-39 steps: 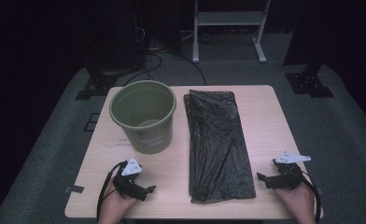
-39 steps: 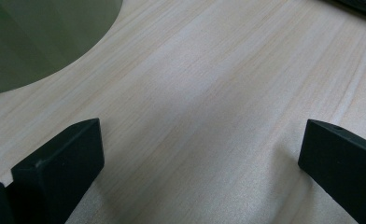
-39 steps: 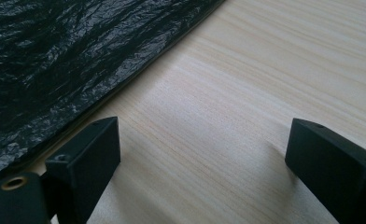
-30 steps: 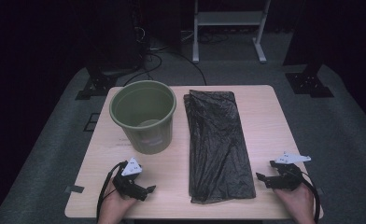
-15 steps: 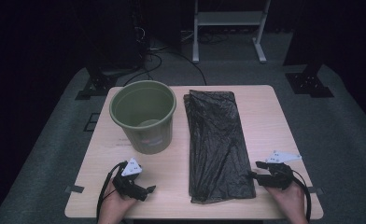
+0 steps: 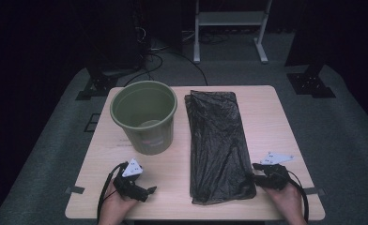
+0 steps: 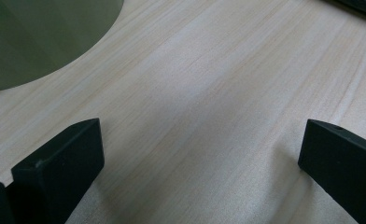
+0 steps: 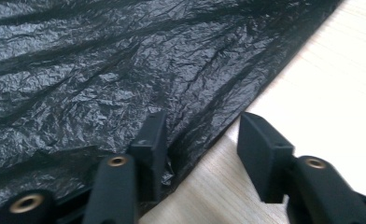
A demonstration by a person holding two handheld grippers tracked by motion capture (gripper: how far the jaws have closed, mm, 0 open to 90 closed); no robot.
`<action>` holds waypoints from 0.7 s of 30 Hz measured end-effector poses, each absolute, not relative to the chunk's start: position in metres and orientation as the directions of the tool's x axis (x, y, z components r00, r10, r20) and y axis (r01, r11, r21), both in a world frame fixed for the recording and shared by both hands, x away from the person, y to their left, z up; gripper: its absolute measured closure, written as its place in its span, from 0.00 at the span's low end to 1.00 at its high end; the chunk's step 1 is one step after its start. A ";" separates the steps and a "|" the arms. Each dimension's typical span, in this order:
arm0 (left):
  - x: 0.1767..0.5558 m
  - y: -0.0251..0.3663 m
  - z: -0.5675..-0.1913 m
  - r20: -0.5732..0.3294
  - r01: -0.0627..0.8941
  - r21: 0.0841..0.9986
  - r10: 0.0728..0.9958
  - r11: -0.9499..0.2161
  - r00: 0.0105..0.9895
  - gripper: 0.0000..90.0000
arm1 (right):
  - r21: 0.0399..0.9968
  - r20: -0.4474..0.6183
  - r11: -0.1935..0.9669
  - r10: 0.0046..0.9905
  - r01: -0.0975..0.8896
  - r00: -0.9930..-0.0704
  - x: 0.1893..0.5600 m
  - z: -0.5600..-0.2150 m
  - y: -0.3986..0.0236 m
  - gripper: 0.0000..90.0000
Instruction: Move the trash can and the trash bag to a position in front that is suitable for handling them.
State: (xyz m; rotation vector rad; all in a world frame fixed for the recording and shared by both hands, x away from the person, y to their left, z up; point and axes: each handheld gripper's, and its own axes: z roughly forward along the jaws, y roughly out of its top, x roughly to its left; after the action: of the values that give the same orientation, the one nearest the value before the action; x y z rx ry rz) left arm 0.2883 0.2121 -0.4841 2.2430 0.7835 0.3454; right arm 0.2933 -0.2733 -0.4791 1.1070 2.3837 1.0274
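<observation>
From above we see a green bucket (image 6: 143, 115) far left on the table (image 6: 276, 126), a black bag (image 6: 218, 145) right of it. Our left gripper (image 7: 195, 158) is spread over bare wood. Our right gripper (image 8: 197, 140), parted, straddles the bag's edge.

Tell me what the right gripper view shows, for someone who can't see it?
A crinkly black plastic bag lies flat on a pale wooden table. The right gripper has its two black jaws apart at the bag's edge, one over the plastic, one over bare wood.
</observation>
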 end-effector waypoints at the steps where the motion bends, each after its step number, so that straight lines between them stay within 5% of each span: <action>1: 0.288 0.212 -0.484 0.013 0.433 0.712 0.627 -0.553 0.779 0.00 | 0.723 0.013 0.444 0.756 0.529 -0.654 0.293 -0.479 -0.272 0.67; 8: 0.288 0.212 -0.484 0.013 0.433 0.712 0.627 -0.553 0.779 0.00 | 0.724 0.001 0.466 0.736 0.508 -0.677 0.291 -0.478 -0.267 0.99; 21: 0.288 0.212 -0.484 0.014 0.433 0.712 0.627 -0.553 0.779 0.00 | 0.732 -0.022 0.430 0.791 0.529 -0.612 0.291 -0.469 -0.296 1.00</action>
State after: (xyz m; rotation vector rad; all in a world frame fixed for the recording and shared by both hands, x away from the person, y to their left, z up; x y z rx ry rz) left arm 0.2883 0.2121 -0.4841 2.2432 0.7832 0.3456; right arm 0.2911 -0.2961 -0.4694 1.1276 2.3252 0.9969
